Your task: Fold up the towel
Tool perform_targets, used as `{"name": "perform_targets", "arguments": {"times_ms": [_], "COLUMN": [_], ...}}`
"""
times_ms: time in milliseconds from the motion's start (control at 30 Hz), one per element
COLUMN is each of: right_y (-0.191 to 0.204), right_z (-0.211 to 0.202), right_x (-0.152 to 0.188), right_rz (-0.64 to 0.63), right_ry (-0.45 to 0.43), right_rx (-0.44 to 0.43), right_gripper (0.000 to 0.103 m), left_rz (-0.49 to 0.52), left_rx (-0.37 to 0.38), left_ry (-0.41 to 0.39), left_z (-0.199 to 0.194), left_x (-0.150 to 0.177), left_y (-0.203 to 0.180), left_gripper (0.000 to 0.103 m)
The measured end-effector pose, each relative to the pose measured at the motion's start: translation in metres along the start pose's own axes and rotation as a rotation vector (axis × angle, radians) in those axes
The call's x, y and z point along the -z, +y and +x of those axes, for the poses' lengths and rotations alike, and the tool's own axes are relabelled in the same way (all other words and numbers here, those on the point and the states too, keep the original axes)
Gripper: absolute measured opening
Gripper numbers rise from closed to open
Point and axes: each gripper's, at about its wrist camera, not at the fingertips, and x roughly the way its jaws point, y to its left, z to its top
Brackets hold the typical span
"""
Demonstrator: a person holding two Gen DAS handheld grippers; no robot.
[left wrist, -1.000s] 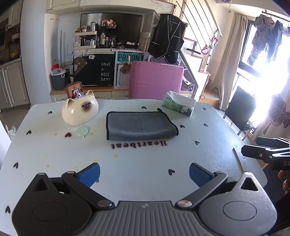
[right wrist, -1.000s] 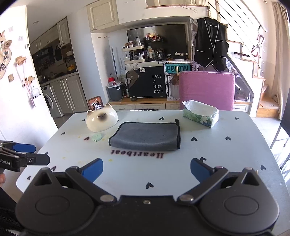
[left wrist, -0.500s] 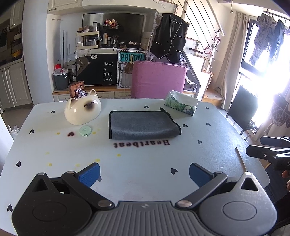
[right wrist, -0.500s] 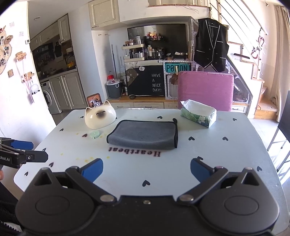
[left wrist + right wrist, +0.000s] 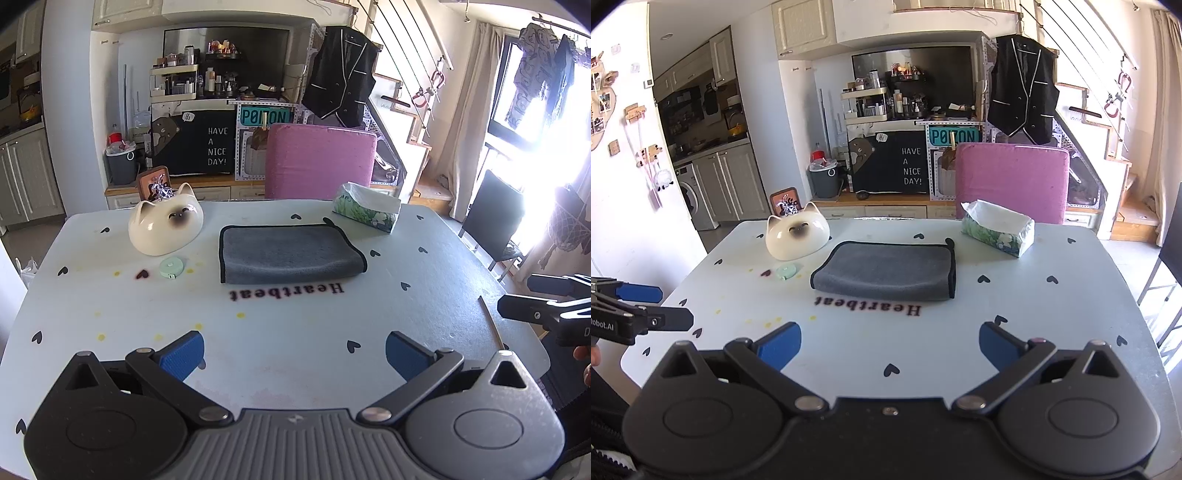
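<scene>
While both claws, left gripper [image 5: 293,350] and right gripper [image 5: 889,341], stand wide and hold nothing, the towel [image 5: 286,254] lies folded at frame centre — a careless grab could push it against the tissue box [image 5: 367,212].

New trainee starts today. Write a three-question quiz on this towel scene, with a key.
1. True or false: the towel lies already folded on the table.
2. Which sits right of the towel? A) cat bowl B) tissue box C) tape measure
3. Fill in: both the left gripper and the right gripper are ____.

Key: 1 true. 2 B, the tissue box; the cat bowl and tape measure sit left. 3 open.
</scene>
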Motion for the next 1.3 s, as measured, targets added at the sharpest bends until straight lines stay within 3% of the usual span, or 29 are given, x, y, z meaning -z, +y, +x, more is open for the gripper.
{"name": "perform_targets", "arguments": {"times_ms": [1300], "right_y": [0.0033], "right_z": [0.0006], "right_x": [0.003], "right_rz": [-0.006], "right_ry": [0.002], "right_rx": [-0.005], "right_gripper": [0.103], "left_rz": [-0.001], "left_rx": [0.0], "left_ry": [-0.005], "left_z": [-0.003], "left_x": [0.0026], "left_y": [-0.0011], "left_gripper": [0.103]}}
